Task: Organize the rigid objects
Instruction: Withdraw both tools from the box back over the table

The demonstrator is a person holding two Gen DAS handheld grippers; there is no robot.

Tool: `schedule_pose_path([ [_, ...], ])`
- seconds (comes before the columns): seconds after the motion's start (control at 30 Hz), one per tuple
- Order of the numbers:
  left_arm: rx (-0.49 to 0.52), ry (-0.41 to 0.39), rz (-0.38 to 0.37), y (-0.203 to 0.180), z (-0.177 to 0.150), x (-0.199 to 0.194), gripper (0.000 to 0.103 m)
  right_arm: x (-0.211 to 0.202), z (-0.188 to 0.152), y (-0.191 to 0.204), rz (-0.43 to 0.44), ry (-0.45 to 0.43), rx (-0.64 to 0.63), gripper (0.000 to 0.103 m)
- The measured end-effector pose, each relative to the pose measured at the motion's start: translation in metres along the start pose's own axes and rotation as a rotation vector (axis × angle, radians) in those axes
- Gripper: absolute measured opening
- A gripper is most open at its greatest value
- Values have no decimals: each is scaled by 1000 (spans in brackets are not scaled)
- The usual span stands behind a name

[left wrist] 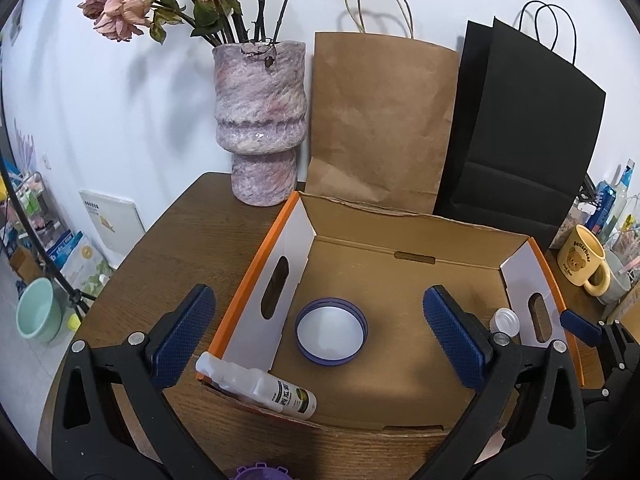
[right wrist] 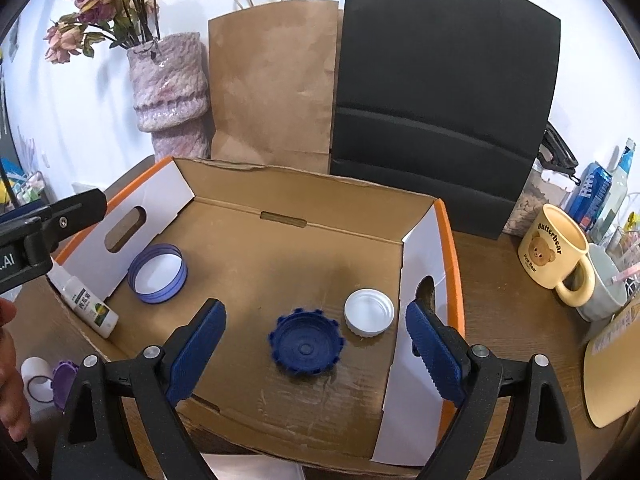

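An open cardboard box [right wrist: 288, 200] with an orange rim stands on the wooden table. Inside it lie a dark blue notched cap [right wrist: 306, 344], a white cap [right wrist: 369, 312] beside it and a periwinkle lid [right wrist: 158, 279] at the left. My right gripper [right wrist: 315, 307] hangs open above the dark blue cap, its pads clear of it. In the left wrist view my left gripper [left wrist: 317, 294] stands wide open over the periwinkle lid [left wrist: 331, 334], holding nothing. A white spray bottle [left wrist: 260, 384] lies across the box's front left corner.
A pink vase [left wrist: 260, 120], a brown paper bag [left wrist: 380, 120] and a black bag [left wrist: 520, 140] stand behind the box. A yellow bear mug [right wrist: 556, 256] sits at the right. Left of the box lie a white cylinder [right wrist: 36, 380] and a purple lid [right wrist: 64, 380], near a hand [right wrist: 8, 360].
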State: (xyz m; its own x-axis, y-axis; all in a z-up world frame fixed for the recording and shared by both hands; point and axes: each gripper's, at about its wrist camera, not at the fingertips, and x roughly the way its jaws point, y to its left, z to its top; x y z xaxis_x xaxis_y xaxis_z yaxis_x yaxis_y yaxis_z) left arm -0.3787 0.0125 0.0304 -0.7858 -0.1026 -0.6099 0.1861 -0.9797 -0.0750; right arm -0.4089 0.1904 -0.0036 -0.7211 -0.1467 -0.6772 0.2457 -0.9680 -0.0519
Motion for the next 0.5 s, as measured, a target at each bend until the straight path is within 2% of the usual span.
schedule_pose_path([
  [0.5,17,-56,-51,2,-10,-38,103,-32,-19,-11,5,-57,20,95],
])
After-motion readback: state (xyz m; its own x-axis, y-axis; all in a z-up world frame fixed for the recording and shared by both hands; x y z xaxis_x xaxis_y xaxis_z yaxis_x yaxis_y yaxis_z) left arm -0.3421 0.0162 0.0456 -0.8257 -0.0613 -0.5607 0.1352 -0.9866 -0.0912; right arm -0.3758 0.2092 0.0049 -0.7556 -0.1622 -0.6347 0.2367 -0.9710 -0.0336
